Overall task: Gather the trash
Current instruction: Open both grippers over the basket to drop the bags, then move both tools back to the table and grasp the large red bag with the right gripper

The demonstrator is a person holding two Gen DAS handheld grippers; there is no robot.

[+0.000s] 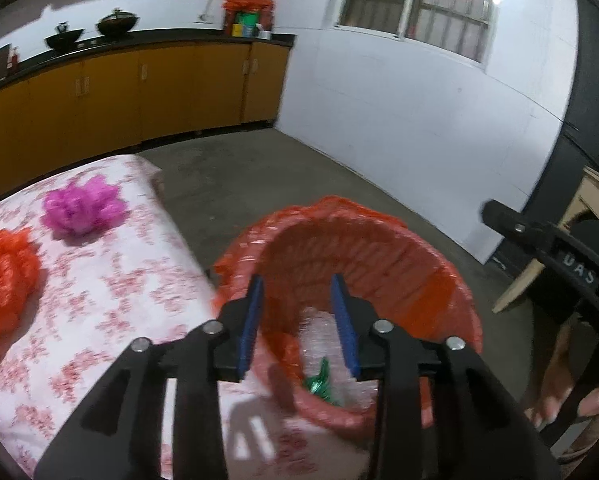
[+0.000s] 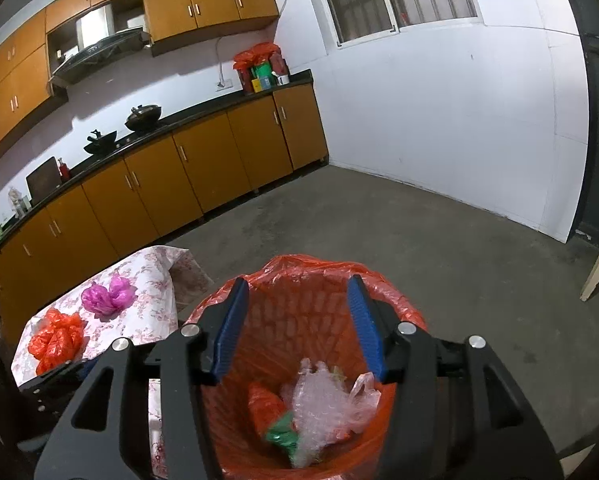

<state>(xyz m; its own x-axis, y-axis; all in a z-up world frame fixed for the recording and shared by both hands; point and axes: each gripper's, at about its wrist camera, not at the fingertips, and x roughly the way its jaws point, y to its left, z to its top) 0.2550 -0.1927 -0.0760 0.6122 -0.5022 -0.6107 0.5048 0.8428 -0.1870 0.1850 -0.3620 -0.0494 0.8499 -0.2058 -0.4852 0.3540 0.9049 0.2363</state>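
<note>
Step in hand: looks like a drop-off. Both claws hang over the round basket lined with an orange plastic bag (image 2: 379,296), which stands on the concrete floor right off the near corner of the surface.
Left claw (image 1: 298,320): spread, blue pads apart, nothing between them. It points down into the bin.
Right claw (image 2: 297,320): also spread and empty, aimed into the same bin. In the left view its black frame sits over by the right edge, with fingertips (image 1: 597,400) of the person's hand around it.
In the bin already: a crumpled clear plastic wrap (image 2: 319,404), a small green wrapper (image 2: 281,436), an orange scrap (image 2: 265,404) and a pale thin bag (image 2: 365,398).
Still out: a crumpled magenta plastic bag (image 2: 108,298) near the far edge of the surface covered with a pink floral cloth (image 1: 111,292), and a crumpled orange plastic bag (image 2: 55,338) towards the left edge, just beside it but not touching.
Progress: my guess is partway, two pieces to go.
Next move: swing a claw back over the surface, come down on one bag, jaws wide since the bags are puffy, then squeeze. Thin plastic squashes easily, so pinch deep into the bunch.
</note>
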